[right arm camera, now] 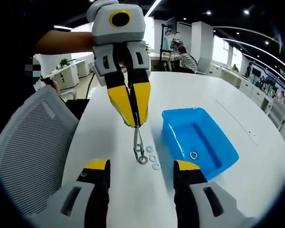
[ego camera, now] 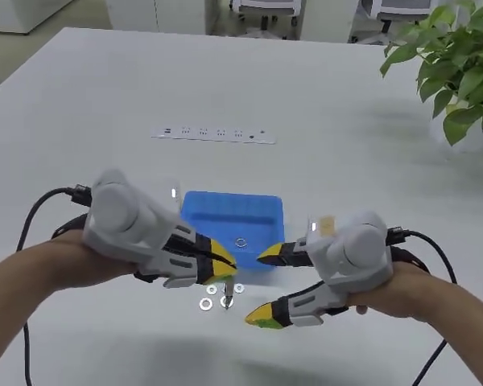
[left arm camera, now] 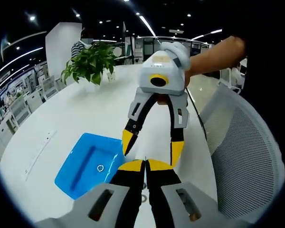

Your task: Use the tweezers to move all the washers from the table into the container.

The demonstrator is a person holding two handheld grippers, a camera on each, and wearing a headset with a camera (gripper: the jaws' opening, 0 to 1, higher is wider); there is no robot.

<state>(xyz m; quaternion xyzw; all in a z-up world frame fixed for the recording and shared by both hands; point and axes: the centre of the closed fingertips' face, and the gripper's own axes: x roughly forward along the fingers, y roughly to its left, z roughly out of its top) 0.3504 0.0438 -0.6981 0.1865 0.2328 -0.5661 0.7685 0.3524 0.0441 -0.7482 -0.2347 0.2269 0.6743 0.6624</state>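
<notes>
A wide white table (ego camera: 80,88) with a smooth matte top is carrying everything. A white power strip (ego camera: 213,133) is lying flat toward the far edge, and a leafy green plant (ego camera: 459,64) is standing by the right edge. Office chairs (ego camera: 266,6) are standing along the far edge, and a grey mesh chair (right arm camera: 28,142) is standing at the near edge. Rows of ceiling lights are shining over an open-plan office behind.

The blue container (ego camera: 225,205) is sitting midway along the near edge, a little in from it, with one washer (ego camera: 241,242) lying inside. Several loose washers (right arm camera: 152,157) are lying on the table between the container and the near edge. The left hand-held gripper (ego camera: 225,259) is pinching the tweezers (right arm camera: 137,140) with its jaws closed, the tweezer tips pointing down among the loose washers. The right hand-held gripper (right arm camera: 142,164) is hanging beside them with jaws spread wide, gripping nothing
</notes>
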